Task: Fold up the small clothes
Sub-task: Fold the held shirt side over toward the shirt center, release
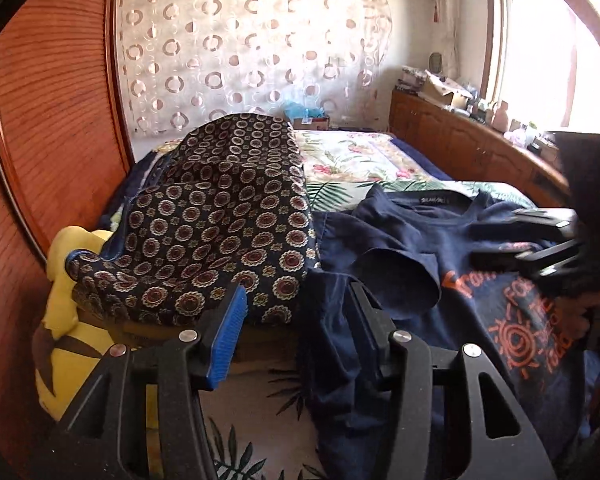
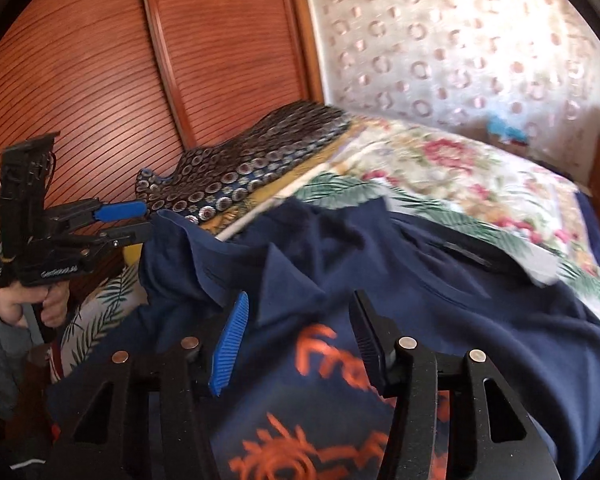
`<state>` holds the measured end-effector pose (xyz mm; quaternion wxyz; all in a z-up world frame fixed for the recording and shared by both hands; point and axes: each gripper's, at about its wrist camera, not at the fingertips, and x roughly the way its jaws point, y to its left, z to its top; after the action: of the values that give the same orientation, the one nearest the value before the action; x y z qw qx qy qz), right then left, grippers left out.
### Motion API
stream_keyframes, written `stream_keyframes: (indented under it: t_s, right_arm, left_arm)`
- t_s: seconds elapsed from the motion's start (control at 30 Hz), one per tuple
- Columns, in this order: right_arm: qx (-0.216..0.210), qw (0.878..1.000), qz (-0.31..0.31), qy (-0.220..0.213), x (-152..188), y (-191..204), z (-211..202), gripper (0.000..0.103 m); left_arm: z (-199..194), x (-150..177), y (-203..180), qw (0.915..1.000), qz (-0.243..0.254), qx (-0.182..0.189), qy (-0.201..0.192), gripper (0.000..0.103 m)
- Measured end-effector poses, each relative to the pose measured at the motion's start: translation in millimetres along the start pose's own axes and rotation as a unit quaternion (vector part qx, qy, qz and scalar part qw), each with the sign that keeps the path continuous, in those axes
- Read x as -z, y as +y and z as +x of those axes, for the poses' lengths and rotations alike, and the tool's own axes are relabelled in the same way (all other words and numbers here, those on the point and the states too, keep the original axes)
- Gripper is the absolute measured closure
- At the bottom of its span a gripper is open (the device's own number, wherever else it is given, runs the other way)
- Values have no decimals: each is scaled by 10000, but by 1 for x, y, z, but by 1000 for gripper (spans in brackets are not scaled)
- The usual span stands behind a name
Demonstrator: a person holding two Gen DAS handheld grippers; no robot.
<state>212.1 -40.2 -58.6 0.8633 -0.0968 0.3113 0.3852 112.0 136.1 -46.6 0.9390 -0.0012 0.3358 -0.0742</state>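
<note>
A navy T-shirt (image 1: 440, 264) with orange print lies spread on the bed; it also shows in the right wrist view (image 2: 460, 300). My left gripper (image 1: 296, 320) is open at the shirt's left edge, its right finger against a raised fold. In the right wrist view the left gripper (image 2: 134, 220) sits at the shirt's left corner. My right gripper (image 2: 296, 332) is open just above the orange print. In the left wrist view the right gripper (image 1: 516, 236) hovers over the shirt's right shoulder, blurred.
A dark garment with a circle pattern (image 1: 220, 216) lies folded left of the shirt. A yellow plush toy (image 1: 72, 320) sits at the bed's left edge. The floral bedspread (image 1: 360, 160) extends behind. A wooden wardrobe (image 2: 100, 80) stands left; a cluttered cabinet (image 1: 460, 128) stands right.
</note>
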Motion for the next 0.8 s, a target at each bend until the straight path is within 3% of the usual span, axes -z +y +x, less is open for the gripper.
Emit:
stream_keyframes:
  t_s: [0.13, 0.2, 0.37, 0.6, 0.8]
  right_arm:
    - [-13, 9996, -59, 280, -8, -10, 32, 58]
    - [84, 9992, -105, 380, -13, -15, 47, 69]
    - [4, 9989, -147, 441, -17, -16, 62, 93]
    - [13, 9998, -173, -79, -16, -11, 29, 99]
    - [124, 9987, -20, -493, -8, -27, -5, 100]
  left_arm:
    - [3, -1, -1, 9999, 15, 171, 12, 65]
    - [6, -2, -3, 9998, 52, 208, 58, 69]
    - [9, 2, -13, 9993, 211, 281, 99, 95]
    - [-17, 7, -34, 9978, 260, 592, -175, 98]
    - [-33, 17, -65, 9956, 331, 866, -117, 98]
